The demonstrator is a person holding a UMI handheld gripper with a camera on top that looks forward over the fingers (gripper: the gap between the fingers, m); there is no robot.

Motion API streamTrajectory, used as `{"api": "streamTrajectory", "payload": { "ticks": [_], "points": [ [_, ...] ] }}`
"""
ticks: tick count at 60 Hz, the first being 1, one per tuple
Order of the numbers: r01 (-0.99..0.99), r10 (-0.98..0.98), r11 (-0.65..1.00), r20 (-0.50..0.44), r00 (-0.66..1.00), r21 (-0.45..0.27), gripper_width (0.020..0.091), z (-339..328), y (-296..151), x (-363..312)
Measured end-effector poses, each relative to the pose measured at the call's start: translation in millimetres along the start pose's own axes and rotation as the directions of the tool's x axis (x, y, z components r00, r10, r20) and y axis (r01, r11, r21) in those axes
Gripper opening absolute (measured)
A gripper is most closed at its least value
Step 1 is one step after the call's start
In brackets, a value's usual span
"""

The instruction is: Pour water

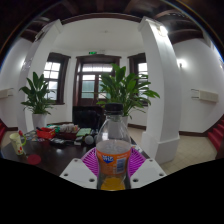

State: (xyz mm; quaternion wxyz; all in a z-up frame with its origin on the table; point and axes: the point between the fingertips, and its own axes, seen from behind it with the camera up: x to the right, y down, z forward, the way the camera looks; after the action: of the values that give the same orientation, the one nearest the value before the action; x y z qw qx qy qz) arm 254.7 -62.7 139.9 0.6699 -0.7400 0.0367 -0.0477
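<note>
One camera rides the hand-held gripper (113,170), facing forward (bottle (113,150) close).

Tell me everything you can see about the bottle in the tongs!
The bottle is clear plastic, upright, with a narrow neck and rounded shoulders. Orange liquid fills its lower part, behind an orange label. It stands between the pink pads of the tongs, which appear to press both its sides. A leafy plant rises behind it.

table (62,158): dark top, left of the fingers | on it: potted plant (38,100) at far end; red item (46,133); small cluttered objects, too small to identify
</note>
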Motion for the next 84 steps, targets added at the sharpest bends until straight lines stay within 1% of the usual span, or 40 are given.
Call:
{"api": "streamTrajectory", "payload": {
  "ticks": [8, 13, 17, 24, 32, 38, 45, 48, 54, 61, 65, 69, 73, 78, 84],
  "points": [
    [0.062, -0.062, 0.998, -0.018, 0.998, -0.018, 0.0321, 2, 0, -5],
    [0.185, -0.186, 0.982, -0.009, 0.983, -0.023, 0.032, 3, -7, -20],
    [0.299, -0.299, 0.954, 0.016, 0.954, -0.01, 0.032, 2, -19, -45],
    [0.525, -0.528, 0.849, 0.067, 0.847, 0.048, 0.0322, -1, -42, -112],
    [0.75, -0.762, 0.647, 0.091, 0.641, 0.14, 0.0323, 2, -59, -203],
    [0.853, -0.876, 0.482, 0.094, 0.473, 0.199, 0.0322, -1, -67, -264],
    [0.926, -0.959, 0.284, 0.07, 0.276, 0.25, 0.0323, 6, -63, -326],
    [0.945, -0.98, 0.198, 0.062, 0.188, 0.259, 0.0323, 12, -57, -339],
    [0.968, -0.999, 0.022, 0.046, 0.011, 0.249, 0.0323, 15, -47, -372],
    [0.952, -0.981, -0.19, -0.003, -0.195, 0.238, 0.0324, 19, -40, -389],
    [0.919, -0.948, -0.316, -0.045, -0.314, 0.236, 0.033, 23, -37, -397],
    [0.871, -0.897, -0.441, -0.088, -0.433, 0.215, 0.0334, 24, -38, -403],
    [0.825, -0.851, -0.526, -0.124, -0.511, 0.209, 0.0333, 26, -40, -412],
    [0.789, -0.81, -0.586, -0.153, -0.566, 0.185, 0.0335, 28, -45, -418],
    [0.747, -0.767, -0.641, -0.183, -0.615, 0.177, 0.0336, 30, -46, -426]
  ]
}}
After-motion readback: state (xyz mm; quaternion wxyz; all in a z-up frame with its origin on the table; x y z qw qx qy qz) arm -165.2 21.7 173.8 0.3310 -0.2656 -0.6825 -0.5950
